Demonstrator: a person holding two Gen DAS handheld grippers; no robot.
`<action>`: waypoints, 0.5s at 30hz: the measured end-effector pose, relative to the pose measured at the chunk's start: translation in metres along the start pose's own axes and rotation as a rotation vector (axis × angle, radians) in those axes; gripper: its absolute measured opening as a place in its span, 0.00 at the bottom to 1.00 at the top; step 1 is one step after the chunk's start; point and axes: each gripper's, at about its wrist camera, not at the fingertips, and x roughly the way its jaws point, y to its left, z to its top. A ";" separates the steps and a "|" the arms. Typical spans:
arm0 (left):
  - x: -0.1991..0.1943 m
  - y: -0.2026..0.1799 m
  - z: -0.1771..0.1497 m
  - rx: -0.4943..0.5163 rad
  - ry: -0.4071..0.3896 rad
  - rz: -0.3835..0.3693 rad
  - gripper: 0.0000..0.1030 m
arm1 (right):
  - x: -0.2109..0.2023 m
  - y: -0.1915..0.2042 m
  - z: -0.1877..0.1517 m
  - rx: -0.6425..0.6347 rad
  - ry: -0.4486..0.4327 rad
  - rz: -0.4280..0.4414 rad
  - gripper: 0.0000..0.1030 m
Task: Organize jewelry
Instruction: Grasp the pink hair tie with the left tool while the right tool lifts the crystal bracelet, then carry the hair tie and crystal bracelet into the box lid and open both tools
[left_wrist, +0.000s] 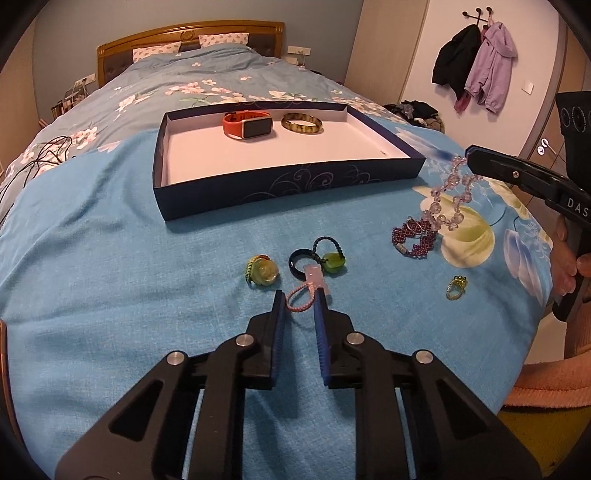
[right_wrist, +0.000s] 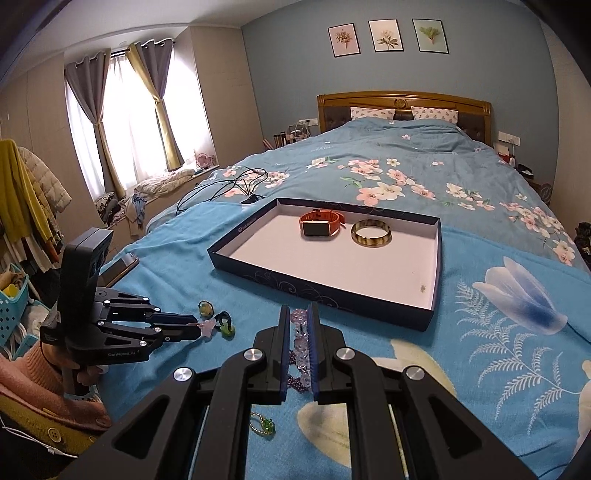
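Left gripper (left_wrist: 300, 298): low over the blue cloth (left_wrist: 110, 280), jaws narrowly apart with the pink cord loop (left_wrist: 301, 297) lying between the tips; whether the pads touch it I cannot tell.
Pink charm (left_wrist: 316, 276): pale block at the far end of that loop, just past the right fingertip, touching the black ring (left_wrist: 297, 263).
Right gripper (right_wrist: 298, 314): jaws pinched on the clear bead strand (left_wrist: 448, 199), which hangs from the tips down to the cloth (seen best from the left wrist).
Purple bracelet (left_wrist: 415, 236): on the cloth under the strand, its lower beads touching the hanging end.
Tray (left_wrist: 280, 192): dark, shallow, white inside, on the bed beyond the loose pieces.
In the tray: orange watch (left_wrist: 246, 124) and amber bangle (left_wrist: 302, 123), side by side near the far wall, apart from each other.
Green pieces: a green knot charm (left_wrist: 262, 273) left of the black ring; a green stone (left_wrist: 333, 263) on a dark cord, right of the ring.
Yellow ring (left_wrist: 456, 288): alone on the cloth, near the right hand (left_wrist: 567, 266).
Bed: floral quilt (right_wrist: 388, 173) behind the tray, black cables (right_wrist: 236, 184) on its left side.
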 end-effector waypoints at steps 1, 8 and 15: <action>-0.001 0.000 0.000 -0.001 -0.001 -0.001 0.15 | 0.000 0.001 0.000 -0.001 0.000 -0.002 0.07; -0.010 -0.001 0.004 -0.009 -0.027 -0.022 0.15 | -0.001 -0.001 0.004 0.005 -0.016 -0.004 0.07; -0.024 0.000 0.016 -0.017 -0.080 -0.046 0.15 | -0.003 -0.002 0.016 -0.003 -0.049 -0.008 0.07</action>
